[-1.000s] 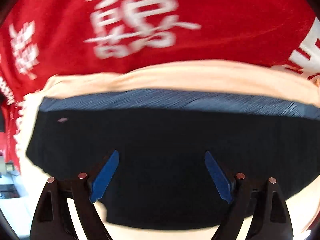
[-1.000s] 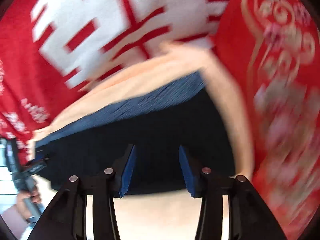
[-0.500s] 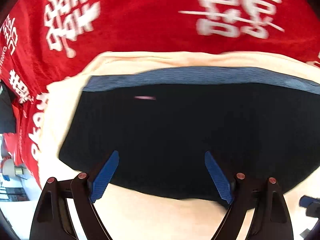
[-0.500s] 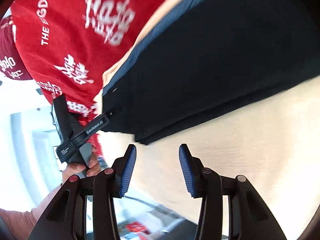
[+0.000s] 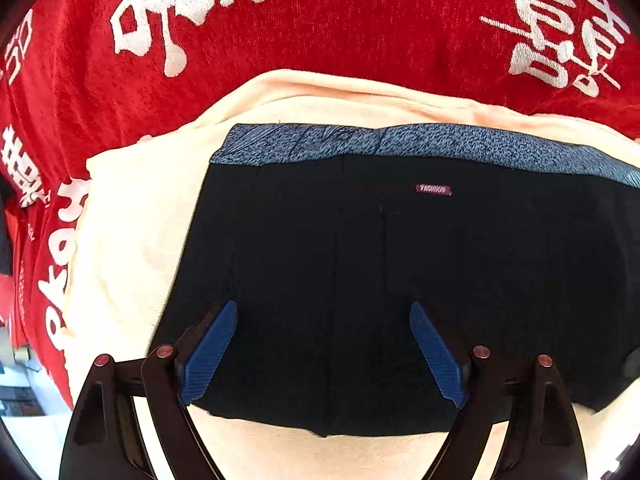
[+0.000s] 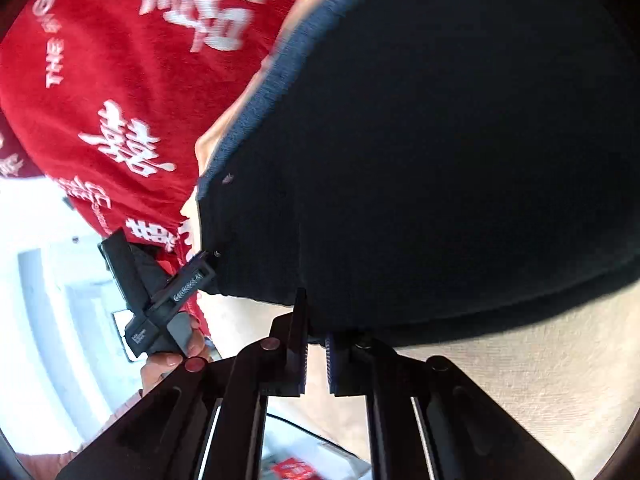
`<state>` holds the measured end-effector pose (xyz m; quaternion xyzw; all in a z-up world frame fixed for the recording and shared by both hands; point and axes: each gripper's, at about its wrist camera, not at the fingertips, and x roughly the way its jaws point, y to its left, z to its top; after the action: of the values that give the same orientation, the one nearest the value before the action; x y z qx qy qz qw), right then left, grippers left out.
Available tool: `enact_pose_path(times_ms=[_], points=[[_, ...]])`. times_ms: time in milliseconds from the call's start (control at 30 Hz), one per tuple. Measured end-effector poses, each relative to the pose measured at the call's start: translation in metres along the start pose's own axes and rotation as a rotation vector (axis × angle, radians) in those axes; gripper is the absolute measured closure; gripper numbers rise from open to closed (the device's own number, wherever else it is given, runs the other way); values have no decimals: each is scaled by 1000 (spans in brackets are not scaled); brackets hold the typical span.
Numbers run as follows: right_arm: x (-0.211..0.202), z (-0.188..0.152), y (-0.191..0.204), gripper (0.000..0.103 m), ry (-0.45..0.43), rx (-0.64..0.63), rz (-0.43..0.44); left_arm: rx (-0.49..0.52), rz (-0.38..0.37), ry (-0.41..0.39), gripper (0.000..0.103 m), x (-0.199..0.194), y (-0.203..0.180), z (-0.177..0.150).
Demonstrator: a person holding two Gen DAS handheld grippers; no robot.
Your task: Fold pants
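Observation:
Black pants (image 5: 360, 260) with a blue-grey waistband (image 5: 400, 144) and a small red label lie folded flat on a cream cloth (image 5: 132, 220). My left gripper (image 5: 324, 352) hovers over their near left part, pointing steeply down, jaws wide open with nothing held. In the right wrist view the pants (image 6: 440, 160) fill the upper right. My right gripper (image 6: 316, 340) sits at their near hem, jaws closing to a narrow slit with the hem's edge pinched between the pads. The left gripper (image 6: 160, 292) also shows there, at the pants' far left corner, in a hand (image 6: 180, 354).
A red blanket (image 5: 320, 20) with white characters lies under the cream cloth and fills the far side. The cream cloth (image 6: 520, 360) stretches bare in front of the hem. Past the blanket's left edge a bright room floor (image 6: 48, 280) shows.
The left view slid leftwards over the pants to their left edge. The right gripper swung down to the near hem, and its jaws went from half open to nearly shut.

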<state>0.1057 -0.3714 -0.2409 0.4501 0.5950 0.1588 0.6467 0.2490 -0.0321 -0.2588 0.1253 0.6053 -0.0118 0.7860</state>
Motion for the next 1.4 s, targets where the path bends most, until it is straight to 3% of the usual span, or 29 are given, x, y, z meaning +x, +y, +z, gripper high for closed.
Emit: enact_pose_path(times_ms=[100, 300, 367, 400, 433, 533, 600, 667, 767, 833, 933, 1100, 1233, 1300, 1400], points=[[-4, -13, 16, 96, -7, -78, -73, -9, -31, 4, 14, 4, 15, -7], [7, -31, -12, 95, 9, 6, -110, 11, -17, 0, 13, 7, 26, -19], [5, -33, -9, 90, 30, 10, -130, 4, 2, 16, 13, 4, 30, -17], [4, -35, -8, 79, 68, 22, -154, 6, 18, 18, 13, 0, 28, -16], [3, -34, -4, 75, 106, 24, -180, 11, 27, 10, 13, -7, 26, -15], [-22, -31, 24, 75, 72, -113, -218, 28, -22, -45, 13, -23, 13, -7], [-41, -18, 46, 75, -8, -258, -290, 57, -30, -54, 13, -19, -2, 0], [-42, 1, 50, 75, -41, -322, -337, 94, 14, -27, 13, -3, -15, 2], [-17, 20, 19, 78, 50, -288, -427, 57, -17, -33, 8, 9, -3, -4], [-26, 11, 9, 78, -1, -276, -364, 31, -33, -3, 8, 8, 10, -6], [-36, 10, 13, 78, 35, -231, -346, 35, -18, 28, 8, 1, 18, -1], [-36, 55, 48, 78, -7, -360, -355, 12, -63, -80, 8, -17, 9, 43], [0, 107, 64, 78, -2, -419, -401, 2, -23, -77, 8, 12, -7, 77], [14, 113, 57, 78, 21, -415, -428, -21, 25, -45, 8, 37, -2, 89], [26, 129, 51, 79, -8, -399, -435, -94, 25, -69, 1, 51, 14, 91]])
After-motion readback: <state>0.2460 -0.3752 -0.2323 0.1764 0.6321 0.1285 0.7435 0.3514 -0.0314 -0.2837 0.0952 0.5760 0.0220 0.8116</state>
